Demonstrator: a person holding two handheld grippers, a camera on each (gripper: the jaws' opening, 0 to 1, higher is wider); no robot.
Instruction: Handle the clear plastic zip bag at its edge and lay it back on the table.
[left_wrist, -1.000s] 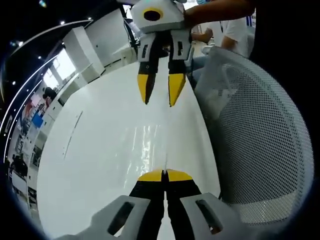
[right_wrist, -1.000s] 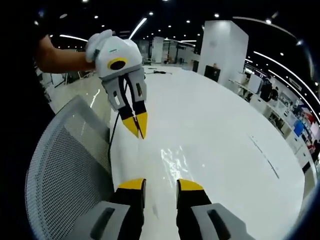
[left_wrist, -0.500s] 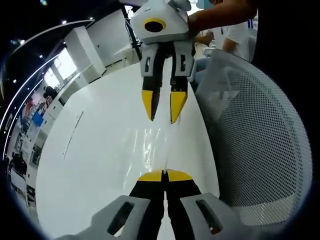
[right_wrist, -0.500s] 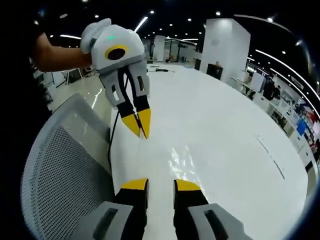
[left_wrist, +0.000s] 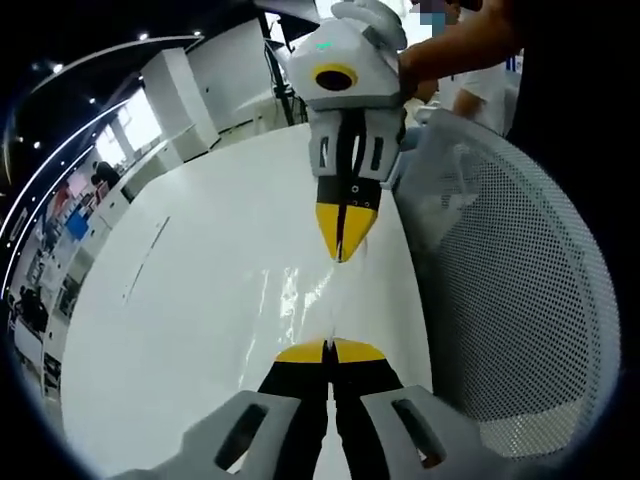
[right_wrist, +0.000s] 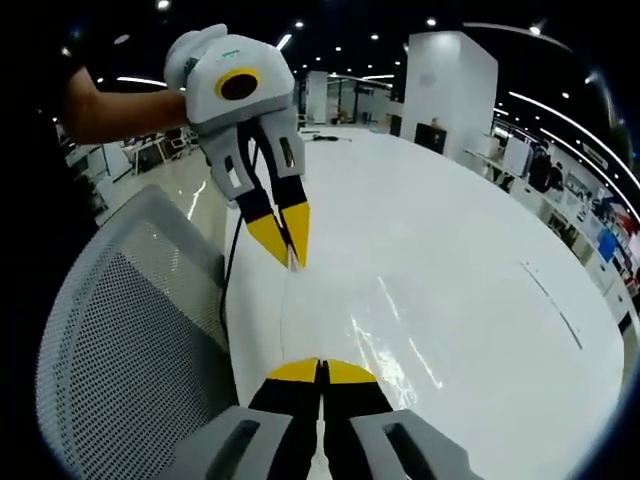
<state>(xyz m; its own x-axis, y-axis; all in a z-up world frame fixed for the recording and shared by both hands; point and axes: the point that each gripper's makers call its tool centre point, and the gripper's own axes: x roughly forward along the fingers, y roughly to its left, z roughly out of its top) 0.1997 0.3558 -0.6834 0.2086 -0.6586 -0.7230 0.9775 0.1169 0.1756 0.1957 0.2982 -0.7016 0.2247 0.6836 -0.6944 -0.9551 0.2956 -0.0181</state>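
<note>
The clear plastic zip bag (left_wrist: 310, 295) is seen stretched between the two grippers just above the white table (left_wrist: 180, 300). Nothing can be made out inside it; only glare streaks and faint creases mark its film, and its outline is hard to trace against the white surface. In the right gripper view the bag (right_wrist: 380, 335) spreads from the jaws toward the table's middle. The left gripper (left_wrist: 329, 343) is pressed together on the bag's near edge, and the right gripper (left_wrist: 343, 240) is closed on the opposite edge, its yellow tips meeting. In the right gripper view the left gripper (right_wrist: 290, 250) pinches the far edge, while the right gripper (right_wrist: 320, 362) is clamped shut. A grey mesh chair back (left_wrist: 520, 300) is cut off at the side
</note>
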